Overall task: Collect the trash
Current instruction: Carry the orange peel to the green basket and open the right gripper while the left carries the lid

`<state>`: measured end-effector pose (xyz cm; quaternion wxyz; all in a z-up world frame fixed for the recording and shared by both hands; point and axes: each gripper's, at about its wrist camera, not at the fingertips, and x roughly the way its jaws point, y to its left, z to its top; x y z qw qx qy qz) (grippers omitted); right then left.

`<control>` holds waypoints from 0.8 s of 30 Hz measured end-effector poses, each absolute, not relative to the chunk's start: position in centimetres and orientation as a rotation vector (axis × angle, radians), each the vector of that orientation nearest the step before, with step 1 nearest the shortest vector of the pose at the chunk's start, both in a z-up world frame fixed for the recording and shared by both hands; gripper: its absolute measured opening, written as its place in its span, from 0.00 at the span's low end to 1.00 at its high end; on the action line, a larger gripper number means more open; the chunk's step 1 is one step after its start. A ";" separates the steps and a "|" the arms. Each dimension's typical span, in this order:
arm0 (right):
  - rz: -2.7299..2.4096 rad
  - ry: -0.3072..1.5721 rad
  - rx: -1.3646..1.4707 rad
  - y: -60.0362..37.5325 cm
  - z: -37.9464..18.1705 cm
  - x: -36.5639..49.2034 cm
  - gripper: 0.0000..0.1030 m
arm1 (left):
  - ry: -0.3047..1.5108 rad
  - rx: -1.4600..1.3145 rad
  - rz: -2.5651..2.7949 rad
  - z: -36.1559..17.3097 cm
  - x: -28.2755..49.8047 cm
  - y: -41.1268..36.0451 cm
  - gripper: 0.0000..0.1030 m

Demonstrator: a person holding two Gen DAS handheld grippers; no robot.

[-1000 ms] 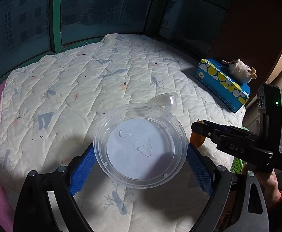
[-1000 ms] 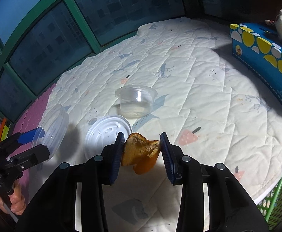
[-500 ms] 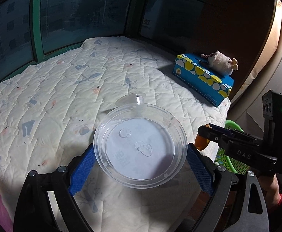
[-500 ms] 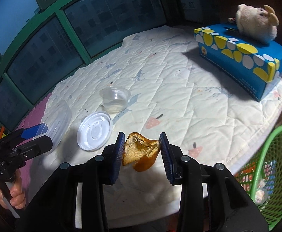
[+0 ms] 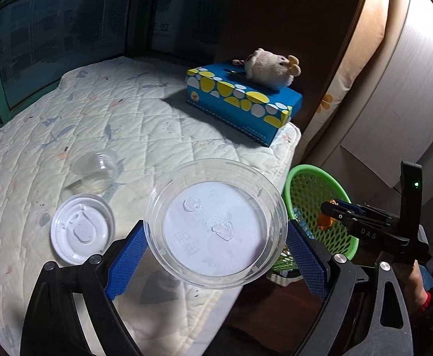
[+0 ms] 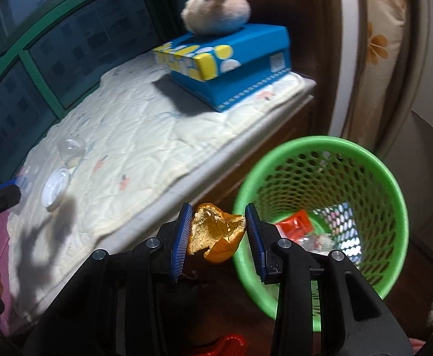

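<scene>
My left gripper (image 5: 216, 246) is shut on a clear round plastic container (image 5: 216, 222), held over the bed's near edge. An orange peel (image 6: 216, 231) sits clamped between the blue pads of my right gripper (image 6: 218, 230), just left of the green mesh trash basket (image 6: 394, 195), which holds several wrappers. In the left wrist view the right gripper (image 5: 332, 212) hangs over the basket (image 5: 314, 175) with the peel (image 5: 326, 222) in it. A white lid (image 5: 81, 228) and a small clear cup (image 5: 96, 167) lie on the quilt; the lid (image 6: 55, 190) and cup (image 6: 71, 149) also show at the right wrist view's left.
A blue spotted tissue box (image 5: 243, 101) with a plush toy (image 5: 271, 68) on top stands at the quilted bed's (image 5: 98, 118) far corner. Dark windows line the back. A curtain (image 6: 376, 44) and wall rise behind the basket. A red object (image 6: 228, 345) lies on the floor.
Both grippers have swung right, from over the quilt toward the bed's edge. The green basket has come into view, and the peel now hangs beside its rim.
</scene>
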<state>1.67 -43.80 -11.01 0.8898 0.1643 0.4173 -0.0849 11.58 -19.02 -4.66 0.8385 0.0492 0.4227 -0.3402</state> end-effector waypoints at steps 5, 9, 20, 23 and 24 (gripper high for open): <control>-0.272 0.907 0.385 -48.3 -13.3 -0.7 0.39 | 0.903 0.141 -0.771 -4.8 10.6 -22.8 0.86; -0.314 0.923 0.420 -50.4 -14.6 -1.7 0.39 | 0.917 0.164 -0.805 -5.1 10.1 -25.4 0.86; -0.349 0.901 0.473 -53.0 -15.2 -3.5 0.49 | 0.944 0.213 -0.880 -5.8 9.2 -31.5 0.86; -0.349 0.887 0.481 -53.2 -14.8 -4.3 0.50 | 0.946 0.230 -0.900 -6.0 8.8 -33.1 0.86; -0.350 0.881 0.483 -53.3 -14.6 -4.5 0.52 | 0.949 0.234 -0.907 -6.1 8.7 -33.7 0.86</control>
